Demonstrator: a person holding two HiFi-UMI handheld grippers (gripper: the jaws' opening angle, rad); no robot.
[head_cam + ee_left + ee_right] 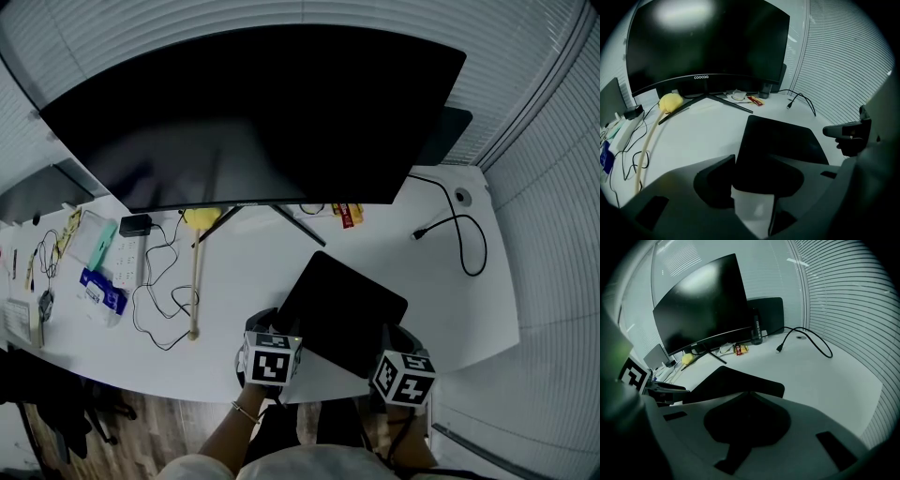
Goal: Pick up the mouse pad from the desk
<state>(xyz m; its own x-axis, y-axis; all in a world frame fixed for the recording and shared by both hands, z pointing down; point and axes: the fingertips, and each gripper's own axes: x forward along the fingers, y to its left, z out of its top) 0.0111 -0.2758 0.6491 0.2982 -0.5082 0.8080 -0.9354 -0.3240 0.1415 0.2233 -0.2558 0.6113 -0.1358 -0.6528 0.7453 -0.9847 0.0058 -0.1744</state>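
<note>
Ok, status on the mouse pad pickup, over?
Left hand-held gripper open, straddling the mouse pad corner, not pinching. Right hand-held gripper shut on its near edge. Nothing lies on the pad; black cable well clear.

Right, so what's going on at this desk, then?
A person with a gripper in each hand is working on the flat black rectangular mouse pad. It lies on the white desk in front of a large black monitor. The right gripper has its jaws closed, apparently on the pad's near edge. The left gripper is at the pad's near left corner with its jaws open, the pad's edge between them but not pinched.
</note>
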